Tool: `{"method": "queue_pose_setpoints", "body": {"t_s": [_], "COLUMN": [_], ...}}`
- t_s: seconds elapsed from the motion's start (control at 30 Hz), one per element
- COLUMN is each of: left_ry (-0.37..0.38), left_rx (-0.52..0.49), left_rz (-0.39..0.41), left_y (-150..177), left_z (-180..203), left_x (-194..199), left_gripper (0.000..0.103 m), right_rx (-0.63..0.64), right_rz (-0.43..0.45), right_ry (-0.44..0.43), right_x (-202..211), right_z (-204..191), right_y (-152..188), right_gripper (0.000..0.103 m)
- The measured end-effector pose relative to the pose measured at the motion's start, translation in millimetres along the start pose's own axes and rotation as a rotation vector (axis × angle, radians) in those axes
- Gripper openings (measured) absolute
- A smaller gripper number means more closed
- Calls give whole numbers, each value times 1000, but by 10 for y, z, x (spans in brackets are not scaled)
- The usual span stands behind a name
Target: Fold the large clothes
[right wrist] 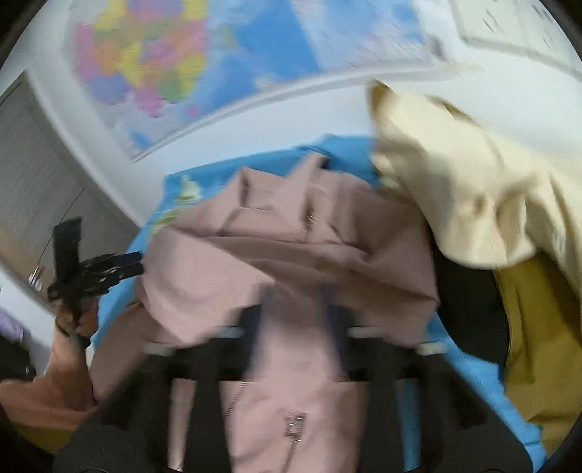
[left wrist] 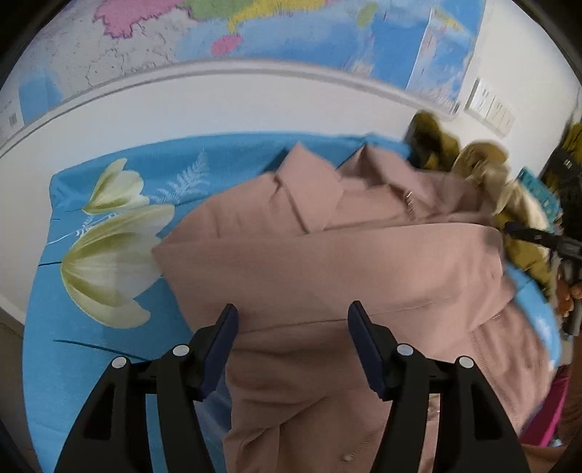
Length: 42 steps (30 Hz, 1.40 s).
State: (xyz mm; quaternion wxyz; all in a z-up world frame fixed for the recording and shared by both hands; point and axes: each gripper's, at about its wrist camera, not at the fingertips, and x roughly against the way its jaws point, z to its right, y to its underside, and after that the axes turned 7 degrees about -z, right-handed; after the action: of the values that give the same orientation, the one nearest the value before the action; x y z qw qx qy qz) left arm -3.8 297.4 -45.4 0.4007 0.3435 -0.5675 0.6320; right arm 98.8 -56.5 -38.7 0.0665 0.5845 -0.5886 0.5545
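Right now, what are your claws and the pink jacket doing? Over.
Left claw open above pink jacket. Right claw blurred, apparently open. Jacket partly folded on blue sheet. Other clothes piled alongside.

No text could be read: the lettering on the wall map [left wrist: 254, 25] and on the white notice [left wrist: 491, 105] beside it was too blurred and small

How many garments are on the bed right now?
3: dusty pink zip jacket spread mid-bed on the blue floral sheet; cream garment and mustard-yellow garment piled beside it. More may be hidden.
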Motion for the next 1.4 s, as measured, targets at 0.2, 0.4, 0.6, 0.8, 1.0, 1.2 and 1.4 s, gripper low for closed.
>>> {"method": "queue_pose_setpoints", "body": {"t_s": [0.2, 0.4, 0.6, 0.8, 1.0, 1.2, 1.4], "left_ry": [-33, -52, -35, -142, -175, -144, -93], "left_rx": [-9, -13, 1, -36, 14, 11, 42], "left_rz": [-23, -16, 28, 32, 34, 58, 83], "left_y": [36, 16, -33, -62, -32, 59, 222], "left_z": [-12, 83, 121, 224, 13, -51, -71], "left_x": [-156, -284, -227, -437, -484, -324, -117], "left_gripper": [73, 75, 73, 73, 75, 77, 80], "right_rx": [-25, 25, 63, 6, 10, 115, 130], "right_rz": [49, -18, 143, 43, 121, 175, 12], "right_ry": [37, 186, 229, 244, 283, 264, 337], "right_x": [30, -218, 135, -199, 19, 162, -434], "right_z": [116, 88, 35, 274, 159, -166, -47], "right_y": [410, 449, 263, 221, 338, 410, 321], "right_gripper": [89, 33, 6, 12, 51, 53, 48]}}
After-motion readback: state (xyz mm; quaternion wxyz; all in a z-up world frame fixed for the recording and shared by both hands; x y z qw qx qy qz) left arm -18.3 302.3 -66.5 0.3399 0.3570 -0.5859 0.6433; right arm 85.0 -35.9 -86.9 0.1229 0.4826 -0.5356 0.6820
